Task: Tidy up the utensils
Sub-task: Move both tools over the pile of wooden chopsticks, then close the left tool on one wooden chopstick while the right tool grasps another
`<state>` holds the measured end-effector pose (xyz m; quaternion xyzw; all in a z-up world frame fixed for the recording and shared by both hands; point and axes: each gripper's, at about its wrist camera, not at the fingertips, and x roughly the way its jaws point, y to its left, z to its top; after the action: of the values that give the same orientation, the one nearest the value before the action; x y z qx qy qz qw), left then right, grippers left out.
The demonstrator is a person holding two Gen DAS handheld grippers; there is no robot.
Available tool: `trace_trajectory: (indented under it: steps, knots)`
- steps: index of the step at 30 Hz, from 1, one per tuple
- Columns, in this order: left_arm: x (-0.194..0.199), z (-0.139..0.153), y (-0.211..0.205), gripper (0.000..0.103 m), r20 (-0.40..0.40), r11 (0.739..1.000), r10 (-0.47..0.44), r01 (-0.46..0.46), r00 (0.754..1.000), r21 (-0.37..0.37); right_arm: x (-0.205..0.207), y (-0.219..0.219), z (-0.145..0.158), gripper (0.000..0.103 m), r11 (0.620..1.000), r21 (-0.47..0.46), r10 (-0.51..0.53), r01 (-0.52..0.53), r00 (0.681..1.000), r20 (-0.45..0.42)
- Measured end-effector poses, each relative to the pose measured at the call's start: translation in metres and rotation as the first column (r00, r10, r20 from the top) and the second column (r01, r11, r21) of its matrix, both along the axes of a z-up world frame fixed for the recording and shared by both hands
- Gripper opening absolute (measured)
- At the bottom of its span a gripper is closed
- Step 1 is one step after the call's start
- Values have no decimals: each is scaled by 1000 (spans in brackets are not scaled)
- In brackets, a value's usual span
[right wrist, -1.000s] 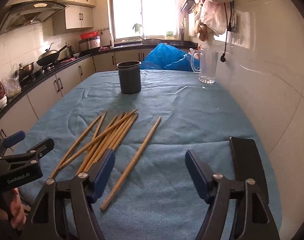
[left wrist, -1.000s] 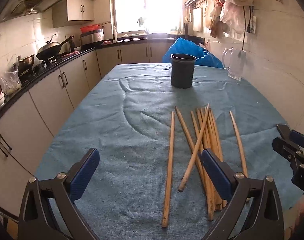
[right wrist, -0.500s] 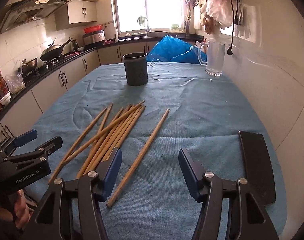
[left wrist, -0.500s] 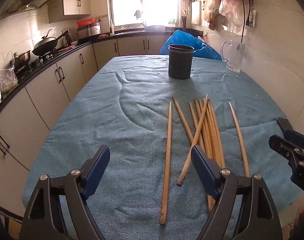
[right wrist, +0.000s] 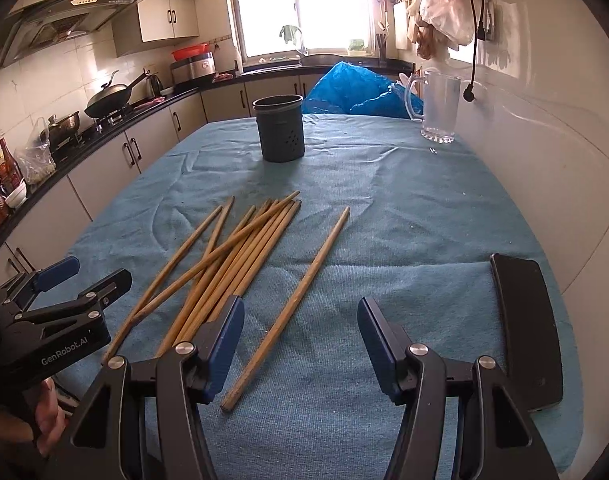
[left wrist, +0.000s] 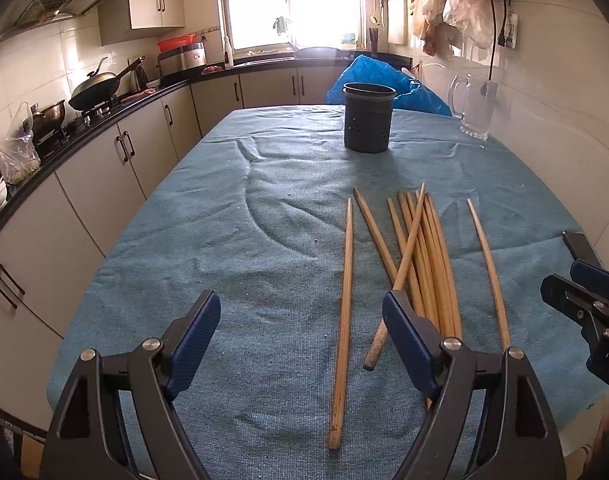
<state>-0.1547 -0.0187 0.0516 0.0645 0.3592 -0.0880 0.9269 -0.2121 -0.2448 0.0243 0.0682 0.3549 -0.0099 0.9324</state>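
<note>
Here, from my seat, I see the long tan wooden chopsticks [left wrist: 420,264] lying scattered on the blue-cloth-covered bench [left wrist: 240,240], thin tapered sticks with darker, worn tips. Most lie bunched side by side, one crosses the bunch at a slant, one lies alone at its left [left wrist: 343,300], and one slightly curved stick [left wrist: 489,268] lies apart at the right. Farther back on the cloth stands the dark grey cylindrical utensil holder [left wrist: 368,118], upright, with small holes in its wall, well apart from the sticks. A clear glass mug [left wrist: 474,108] stands near the wall, a crumpled blue plastic bag [right wrist: 356,92] sits behind the holder, and a flat black rectangular object [right wrist: 526,320] lies on the cloth at the right edge. My left hand-held gripper [left wrist: 300,344] is released, its blue pads wide; its jaws have just been closing a little, with nothing pressed between them, though the lone left stick runs through the gap on the cloth. My right hand-held gripper [right wrist: 300,344] is released too, its jaws likewise narrowed a little, with the near end of the separate stick [right wrist: 292,300] lying in its gap, untouched.
</note>
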Motion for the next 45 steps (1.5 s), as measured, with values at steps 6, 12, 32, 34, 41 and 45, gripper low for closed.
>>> trace_trajectory:
  steps: [6, 12, 32, 34, 41, 45]
  knots:
    - [0, 0, 0, 83, -1, 1000, -2, 2, 1000, 1, 0, 0, -1, 63, 1000, 8, 4, -4, 1000, -8]
    - [0, 0, 0, 83, -1, 1000, -2, 2, 1000, 2, 2, -1, -2, 63, 1000, 21, 1, -1, 1000, -18]
    - [-1, -4, 0, 83, -13, 1000, -4, 4, 1000, 6, 5, -3, -8, 63, 998, 55, 14, -11, 999, -43]
    - [1, -4, 2, 83, -15, 1000, 4, -4, 1000, 5, 7, -5, -7, 63, 997, 72, 16, -13, 999, -47]
    - [21, 3, 5, 67, -72, 998, -50, 48, 996, -27, 25, -10, -2, 57, 992, 114, 69, -59, 994, -81]
    - [45, 11, 4, 56, -131, 995, -97, 92, 987, -42, 46, -20, 9, 52, 989, 128, 88, -74, 990, -110]
